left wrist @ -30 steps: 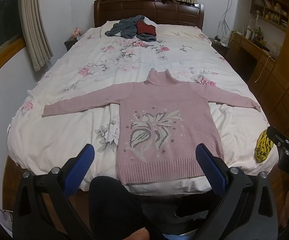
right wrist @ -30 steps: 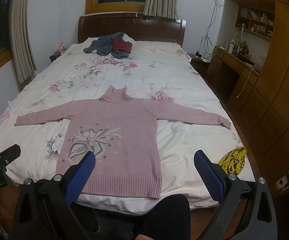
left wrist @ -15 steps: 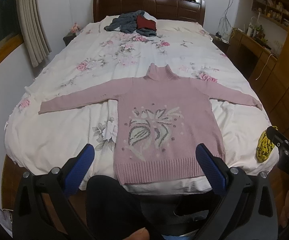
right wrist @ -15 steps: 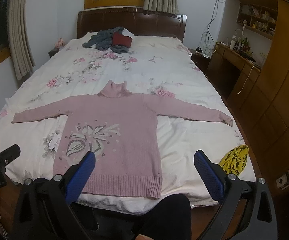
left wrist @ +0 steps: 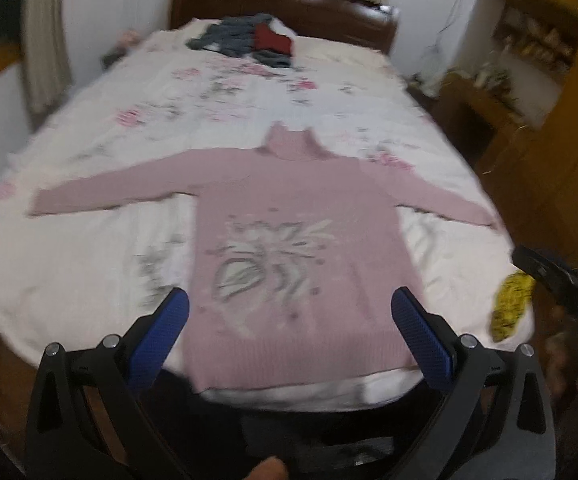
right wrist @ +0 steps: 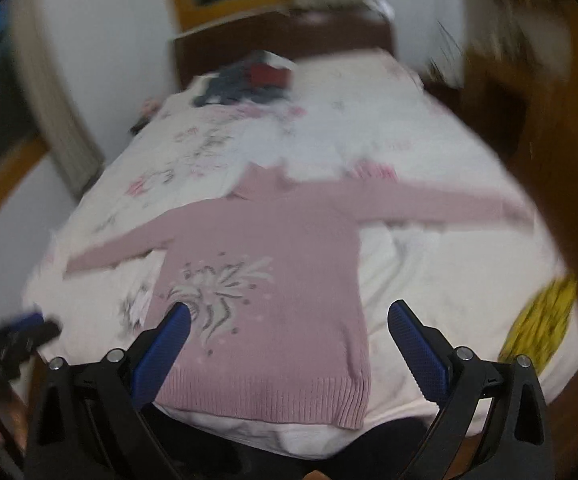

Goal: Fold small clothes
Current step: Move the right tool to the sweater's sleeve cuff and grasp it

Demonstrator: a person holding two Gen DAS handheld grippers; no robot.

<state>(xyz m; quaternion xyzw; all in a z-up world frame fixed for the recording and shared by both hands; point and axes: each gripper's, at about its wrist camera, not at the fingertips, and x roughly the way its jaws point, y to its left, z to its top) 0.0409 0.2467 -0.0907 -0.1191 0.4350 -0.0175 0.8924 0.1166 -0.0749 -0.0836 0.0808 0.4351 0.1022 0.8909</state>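
Note:
A pink turtleneck sweater (left wrist: 289, 232) (right wrist: 273, 264) with a grey-white flower on its chest lies flat and face up on the bed, both sleeves stretched out sideways, its ribbed hem at the near edge. My left gripper (left wrist: 289, 304) hovers open above the hem, holding nothing, its blue pads wide apart. My right gripper (right wrist: 289, 316) is open too, over the lower part of the sweater and empty. Both views are motion-blurred. The right gripper's tip (left wrist: 557, 280) shows at the right edge of the left wrist view.
The bed (left wrist: 89, 240) has a white floral cover. A pile of grey and red clothes (left wrist: 249, 38) lies by the dark headboard. A yellow patterned item (left wrist: 511, 304) (right wrist: 541, 320) sits at the bed's near right corner. Wooden desk and shelves (left wrist: 529, 80) stand on the right.
Both grippers have moved forward and lower toward the sweater, which fills more of each view. The right view has swung and tilted, with heavy blur. The sweater has not moved.

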